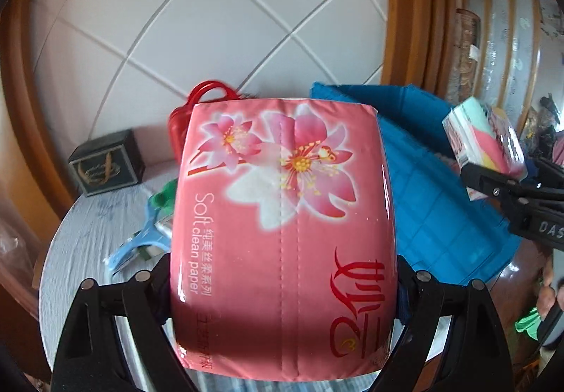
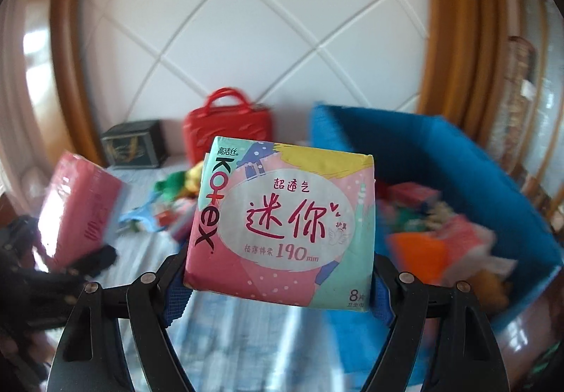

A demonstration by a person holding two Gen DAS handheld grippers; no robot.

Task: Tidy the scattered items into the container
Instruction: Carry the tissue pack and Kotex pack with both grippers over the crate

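Observation:
My left gripper (image 1: 282, 272) is shut on a pink tissue pack (image 1: 282, 216) with a flower print, held up above the table and filling the left wrist view. The same pink tissue pack (image 2: 81, 205) shows blurred at the left of the right wrist view. My right gripper (image 2: 278, 279) is shut on a pastel Kotex pad packet (image 2: 282, 223), also lifted; the Kotex pad packet (image 1: 483, 142) appears at the right in the left wrist view. The blue fabric container (image 2: 458, 159) stands at the right, with several colourful items inside; the blue fabric container (image 1: 440, 180) lies behind the tissue pack.
A red handbag (image 2: 229, 131) and a dark box (image 2: 135, 145) stand at the back by the tiled wall. A light blue clip (image 1: 141, 244) and other small items (image 2: 172, 194) lie on the pale tablecloth (image 2: 141, 251). Wooden frames rise on both sides.

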